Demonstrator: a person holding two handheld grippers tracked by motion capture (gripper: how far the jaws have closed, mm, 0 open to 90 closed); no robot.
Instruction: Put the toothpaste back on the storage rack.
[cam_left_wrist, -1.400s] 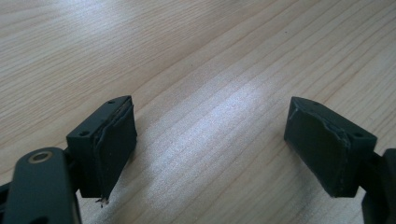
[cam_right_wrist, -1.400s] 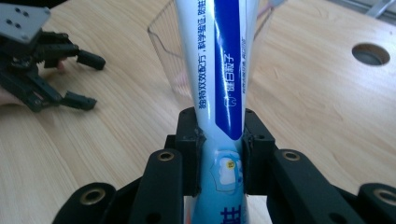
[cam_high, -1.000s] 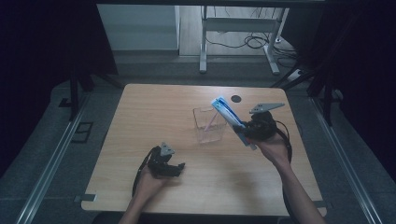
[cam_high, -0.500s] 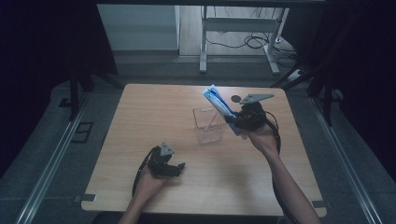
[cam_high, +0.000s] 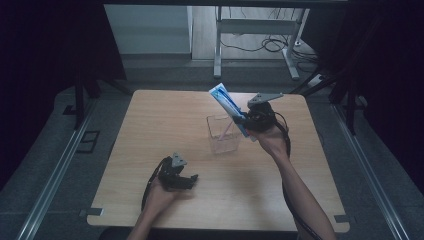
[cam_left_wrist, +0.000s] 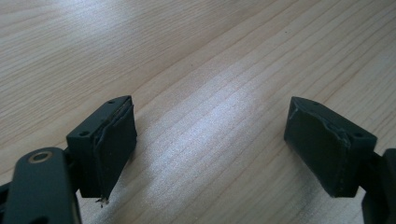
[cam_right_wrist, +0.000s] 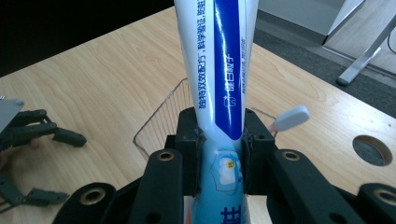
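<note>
While the person works at the desk, every place below is given relative to the clear container:

Landmark: clear container (cam_high: 223, 134), an open-topped transparent box standing upright on the desk (cam_high: 150, 125), around the middle and a little toward the far right.

Toothpaste tube: toothpaste tube (cam_high: 227, 105), white and blue with printed writing, is held in the air just above and to the right of the clear container, tilted so its flat end leans up and toward the far left, over the container's opening; in the right gripper view (cam_right_wrist: 224, 70) it rises straight up between the jaws.

Right gripper: right gripper (cam_high: 252, 120) sits just right of the clear container, at about rim height, in the person's right hand (cam_high: 272, 142); its jaws pinch the toothpaste tube near its lower end (pads pressed on both sides, seen plainly in the right gripper view (cam_right_wrist: 219, 154)).

Toothbrush: toothbrush (cam_right_wrist: 290, 117), a pale head on a pink stem, stands leaning in the clear container, its head poking up past the rim on the side nearer the right gripper.

Left gripper: left gripper (cam_high: 187, 180) rests low over the desk, well apart from the clear container, on the near left; its jaws are spread wide with only bare wood between them (left gripper view (cam_left_wrist: 210, 154)).

Hole: a round dark hole (cam_right_wrist: 372, 150) in the desk lies beyond the clear container toward the far right corner.
</note>
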